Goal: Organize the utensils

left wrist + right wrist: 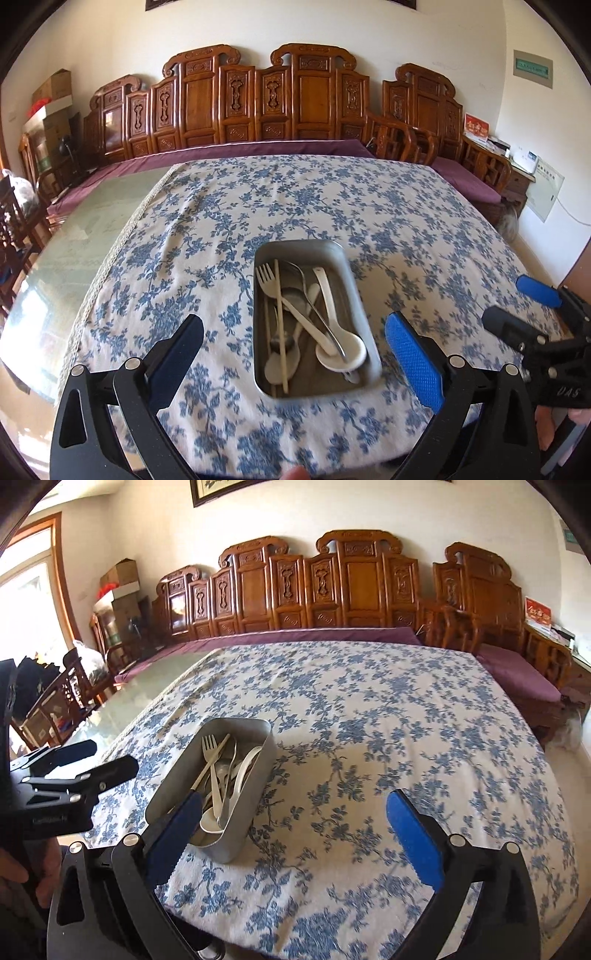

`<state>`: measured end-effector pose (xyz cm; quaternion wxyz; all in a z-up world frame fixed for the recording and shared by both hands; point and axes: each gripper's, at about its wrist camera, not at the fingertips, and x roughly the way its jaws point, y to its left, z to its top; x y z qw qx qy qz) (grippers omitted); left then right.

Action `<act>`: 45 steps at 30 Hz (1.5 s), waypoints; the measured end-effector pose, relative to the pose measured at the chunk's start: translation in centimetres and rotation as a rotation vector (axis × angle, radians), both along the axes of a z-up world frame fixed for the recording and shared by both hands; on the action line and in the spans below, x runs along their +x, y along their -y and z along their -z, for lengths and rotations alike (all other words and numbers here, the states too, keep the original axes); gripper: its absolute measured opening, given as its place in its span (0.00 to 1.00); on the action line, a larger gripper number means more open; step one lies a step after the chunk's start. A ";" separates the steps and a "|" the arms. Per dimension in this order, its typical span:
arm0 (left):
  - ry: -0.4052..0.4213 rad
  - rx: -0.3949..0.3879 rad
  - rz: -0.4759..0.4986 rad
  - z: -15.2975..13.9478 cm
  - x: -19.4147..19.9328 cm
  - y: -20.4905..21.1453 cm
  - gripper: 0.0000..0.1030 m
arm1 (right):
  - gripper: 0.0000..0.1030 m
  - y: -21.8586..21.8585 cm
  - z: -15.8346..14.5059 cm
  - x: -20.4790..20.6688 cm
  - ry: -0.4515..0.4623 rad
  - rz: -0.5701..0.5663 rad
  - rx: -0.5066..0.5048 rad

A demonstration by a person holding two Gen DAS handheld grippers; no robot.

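Note:
A rectangular metal tray [364, 325] rests on the blue floral tablecloth [207, 221]. In it lie a white fork [265, 277], pale chopsticks [281, 325], a white soup spoon [341, 354], a metal spoon [314, 295] and other white spoons. My left gripper [293, 321] hangs open just short of the tray, nothing between its fingers. My right gripper [517, 306] is off to the tray's right, also open and empty. In the right wrist view the tray [251, 805] sits left of centre, behind the left finger of my open right gripper [295, 801], with my left gripper [110, 757] beyond it.
The cloth covers most of a glass-topped table [92, 229], whose left strip is bare. A carved wooden bench [295, 103] with a purple cushion runs behind the table. Wooden chairs [62, 701] and boxes stand at the left. A person's hand [14, 867] holds the left gripper.

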<state>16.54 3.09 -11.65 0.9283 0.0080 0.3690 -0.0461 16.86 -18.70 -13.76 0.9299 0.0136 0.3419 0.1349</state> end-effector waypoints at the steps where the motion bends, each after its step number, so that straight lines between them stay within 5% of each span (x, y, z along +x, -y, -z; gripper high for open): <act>1: 0.001 0.004 0.000 -0.2 -0.4 0.2 0.92 | 0.98 0.2 -0.3 -0.5 0.004 0.004 -0.001; 24: 0.095 -0.026 -0.008 -7.6 -8.9 2.3 0.92 | 0.98 3.4 -8.8 -9.7 0.186 0.069 0.011; 45: 0.293 -0.011 0.006 -14.8 -13.7 4.4 0.92 | 0.98 4.1 -16.5 -15.1 0.392 0.094 0.012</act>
